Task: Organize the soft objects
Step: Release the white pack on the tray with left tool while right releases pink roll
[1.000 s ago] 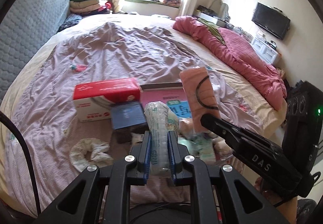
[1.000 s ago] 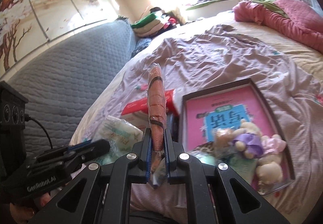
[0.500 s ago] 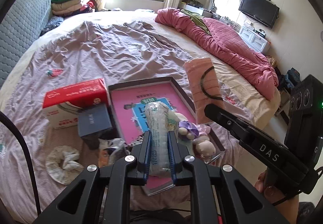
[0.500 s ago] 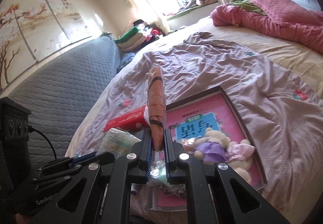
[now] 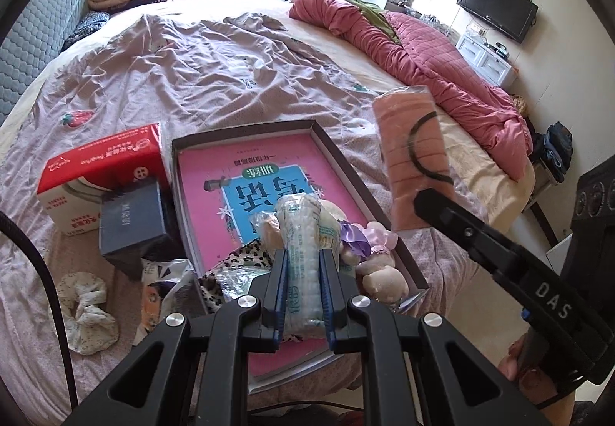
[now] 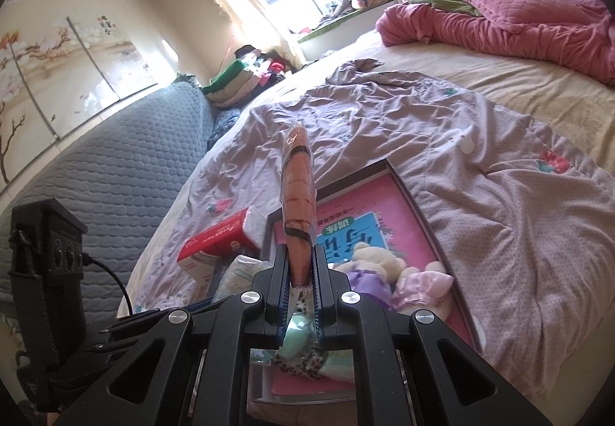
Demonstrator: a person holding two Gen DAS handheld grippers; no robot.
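L gripper (image 5: 303, 272) jaws clamp tissue pack (image 5: 301, 234); R gripper (image 6: 299, 272) jaws clamp orange pack (image 6: 296, 195); scrunchie (image 5: 86, 307) L view only.

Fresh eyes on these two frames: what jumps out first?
Each gripper clamps a soft pack above the bed: the left gripper a clear wrapped roll, the right gripper an orange pack. Below them, a tray holds a pink book and plush toys.

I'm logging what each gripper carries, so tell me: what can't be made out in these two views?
- Left wrist view: the print on the white-green packet in the left gripper is too small; the fingers hide its lower end.
- Right wrist view: the orange packet in the right gripper shows edge-on, face hidden.
- Both views: gripper bodies cover the shallow box at its near end.
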